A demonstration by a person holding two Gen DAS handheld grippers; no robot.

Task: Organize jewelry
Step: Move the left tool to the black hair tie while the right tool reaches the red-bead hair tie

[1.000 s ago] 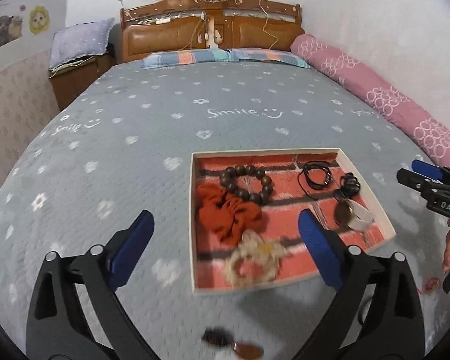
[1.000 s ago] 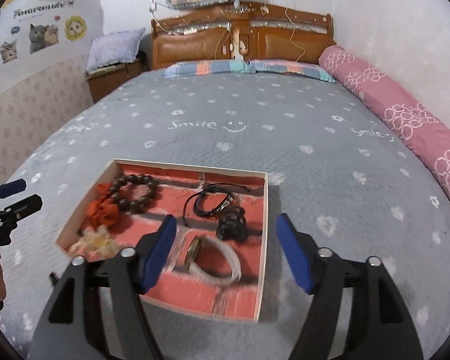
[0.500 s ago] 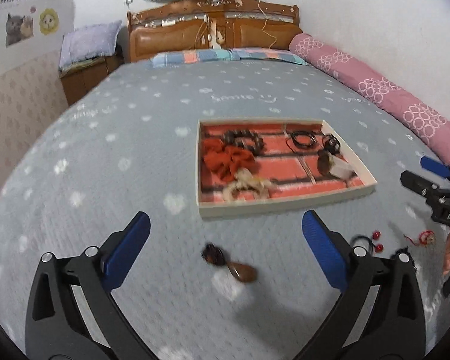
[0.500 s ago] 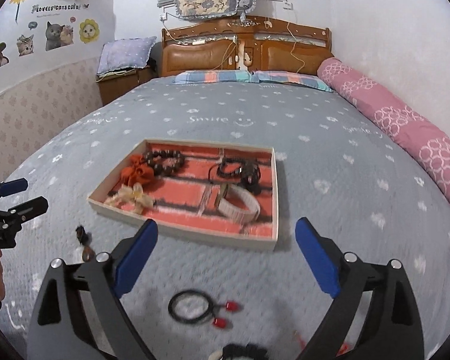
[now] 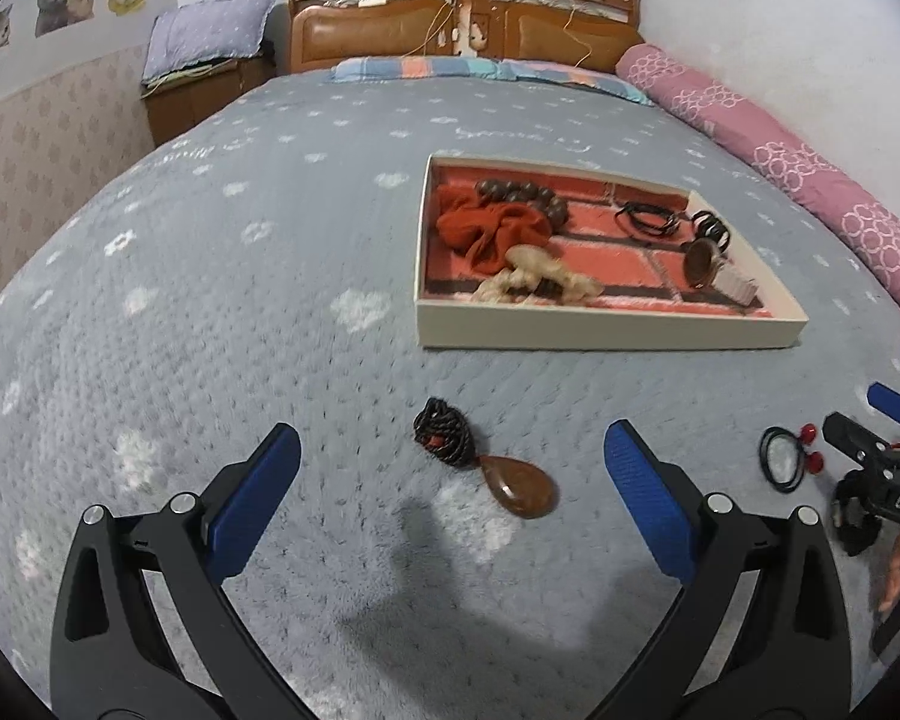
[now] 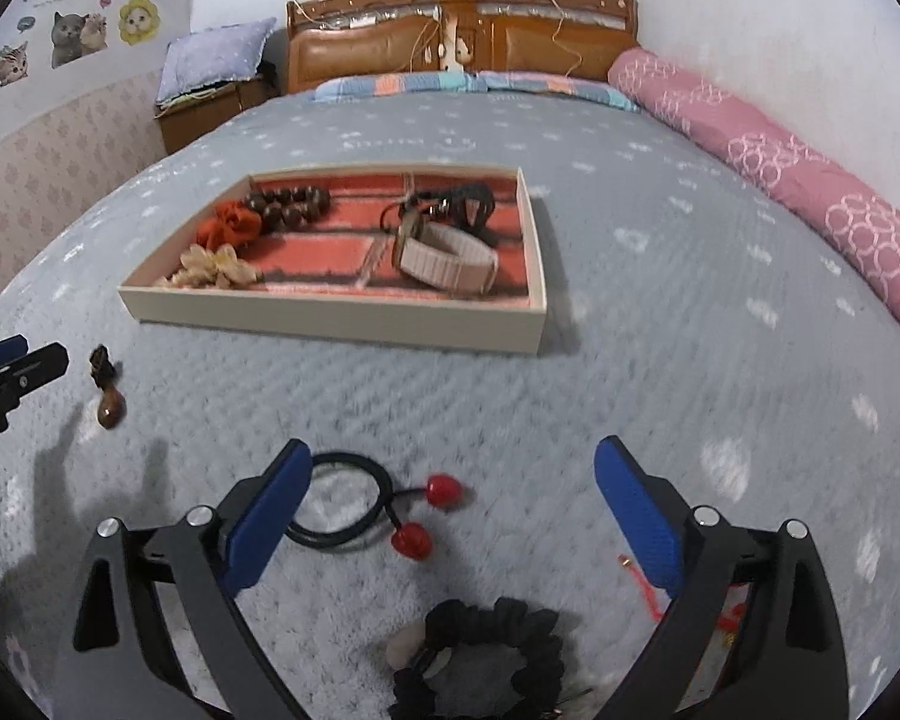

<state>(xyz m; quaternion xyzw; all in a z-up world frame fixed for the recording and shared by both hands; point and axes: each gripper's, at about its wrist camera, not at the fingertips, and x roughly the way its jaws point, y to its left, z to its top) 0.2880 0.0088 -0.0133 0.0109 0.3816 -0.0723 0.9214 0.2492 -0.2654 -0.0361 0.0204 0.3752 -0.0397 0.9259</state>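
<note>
On the grey quilted bedspread (image 5: 210, 300) sits one shallow cream-walled tray with a red brick-pattern lining (image 6: 330, 318), already partly filled. Counted inside it: one dark wooden bead bracelet (image 5: 525, 195), one rust-orange fabric scrunchie (image 5: 489, 228), one cream fabric scrunchie (image 5: 534, 282), one coil of thin black cord (image 5: 648, 219), one small black coiled hair tie (image 5: 711, 228), one watch with a pale woven strap (image 6: 444, 255). Six pieces stowed.

Left outside on the bedspread, near the tray's front wall: one black-corded necklace with a brown teardrop stone pendant (image 5: 486, 462), one black elastic hair loop with two red beads (image 6: 360, 504), one black ruffled scrunchie (image 6: 486, 648), and one small red-tasselled piece (image 6: 648, 594), mostly hidden by a finger. Four visible, so judged a little over halfway.

Left gripper (image 5: 450, 480): jaws spread wide, empty, the pendant necklace lying between them. Right gripper (image 6: 450, 510): jaws likewise wide apart, holding nothing, the red-beaded loop lying at its left finger.
</note>
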